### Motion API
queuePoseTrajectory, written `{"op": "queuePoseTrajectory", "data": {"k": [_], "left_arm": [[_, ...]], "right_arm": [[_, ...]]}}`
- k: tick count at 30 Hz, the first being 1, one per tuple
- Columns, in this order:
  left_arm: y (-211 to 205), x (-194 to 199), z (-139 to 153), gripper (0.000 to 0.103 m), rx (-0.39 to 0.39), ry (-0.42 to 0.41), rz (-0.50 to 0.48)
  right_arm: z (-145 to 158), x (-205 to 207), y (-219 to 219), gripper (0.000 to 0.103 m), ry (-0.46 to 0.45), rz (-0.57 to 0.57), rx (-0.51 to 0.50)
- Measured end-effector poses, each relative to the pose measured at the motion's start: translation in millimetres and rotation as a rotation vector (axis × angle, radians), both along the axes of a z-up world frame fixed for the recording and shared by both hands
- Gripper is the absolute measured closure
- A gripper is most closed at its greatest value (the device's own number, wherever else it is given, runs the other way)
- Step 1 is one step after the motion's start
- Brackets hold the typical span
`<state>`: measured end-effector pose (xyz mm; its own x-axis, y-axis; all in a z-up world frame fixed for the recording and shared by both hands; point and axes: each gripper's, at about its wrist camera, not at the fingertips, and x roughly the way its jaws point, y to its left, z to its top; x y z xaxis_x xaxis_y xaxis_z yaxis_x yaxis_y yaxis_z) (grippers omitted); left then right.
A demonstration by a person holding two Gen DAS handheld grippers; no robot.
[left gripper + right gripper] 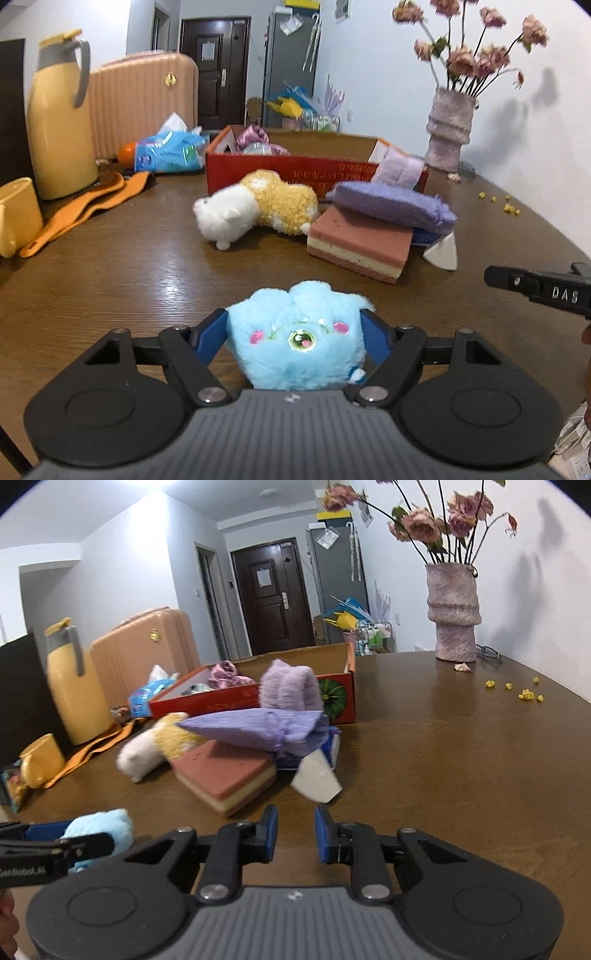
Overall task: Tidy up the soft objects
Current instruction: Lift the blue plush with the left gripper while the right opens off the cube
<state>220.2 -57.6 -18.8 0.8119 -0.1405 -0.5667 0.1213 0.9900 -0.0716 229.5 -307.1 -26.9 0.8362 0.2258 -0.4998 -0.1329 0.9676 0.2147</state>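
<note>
One blue plush toy (299, 339) sits clamped between the blue fingers (210, 338) of the left gripper (293, 334), held just above the near edge of the table (122, 266). Its embroidered face with pink cheeks turns back toward the camera, and its rounded top points away, toward the far edge. It is too round to give a clear long axis; its lower part is hidden behind the gripper body.

Farther in, near the middle of the table, a pink and cream sponge (360, 245) lies flat, with a purple cloth bundle (395, 205) resting across its far side. A white and yellow plush animal (258, 206) lies on its side just left of the sponge, long axis across the table, head to the left. Behind them stands a red cardboard box (280, 171), open at the top, its contents hard to make out. A lilac fuzzy roll (290, 686) leans against its front wall.

The right gripper (295, 830) hovers over the near edge with its fingers apart and nothing between them. A vase (454, 614) of dried flowers stands at the far right corner.
</note>
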Motion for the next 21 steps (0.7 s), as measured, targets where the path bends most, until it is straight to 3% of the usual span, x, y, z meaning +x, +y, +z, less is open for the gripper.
{"op": "queuePoseTrajectory", "data": {"k": [9, 17, 18, 20, 21], "left_arm": [[14.8, -53.6, 31.6, 0.027, -0.021, -0.121, 0.008], [23.5, -74.1, 40.3, 0.026, -0.041, -0.163, 0.011], [23.9, -73.6, 40.2, 0.026, -0.041, -0.163, 0.013], [23.5, -70.4, 38.9, 0.026, -0.037, -0.162, 0.013], [22.8, -67.8, 38.1, 0.026, -0.033, -0.159, 0.015]], "right_arm": [[31.4, -58.6, 22.2, 0.082, -0.119, 0.034, -0.015], [39.9, -83.1, 26.7, 0.082, -0.151, 0.022, -0.023], [38.6, -82.4, 26.1, 0.080, -0.147, 0.013, -0.023], [35.1, -76.0, 22.5, 0.050, -0.148, -0.009, -0.021], [33.0, -68.8, 19.8, 0.045, -0.145, -0.017, -0.024]]}}
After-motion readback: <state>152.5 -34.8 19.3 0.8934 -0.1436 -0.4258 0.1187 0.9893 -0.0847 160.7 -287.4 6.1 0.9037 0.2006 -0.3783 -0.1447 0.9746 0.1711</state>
